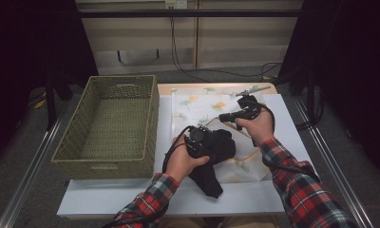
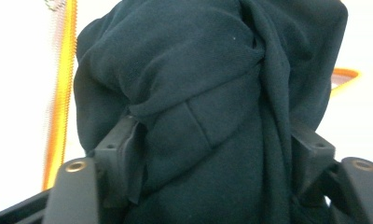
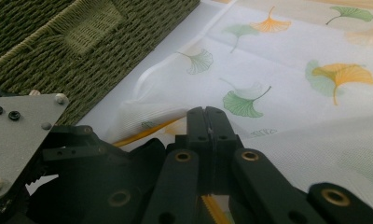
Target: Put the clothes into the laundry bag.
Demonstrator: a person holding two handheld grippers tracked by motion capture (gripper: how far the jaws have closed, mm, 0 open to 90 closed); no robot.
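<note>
A black garment (image 1: 216,161) lies bunched on a white cloth printed with ginkgo leaves (image 1: 197,107), and one end trails toward the table's front. My left gripper (image 1: 209,142) is pushed into the bunch. In the left gripper view the black garment (image 2: 198,93) fills the space between the jaws of my left gripper (image 2: 217,140), which stand apart and look loose on it. My right gripper (image 1: 222,116) is behind the garment, low over the cloth. In the right gripper view my right gripper (image 3: 205,116) is shut on the orange-trimmed hem of the cloth (image 3: 292,46), which rises in a small fold there.
A green woven basket (image 1: 107,161) stands at the left of the white tabletop (image 1: 131,194), close beside the cloth, and its wall (image 3: 82,46) is just left of the right gripper. Cables lie on the floor behind the table.
</note>
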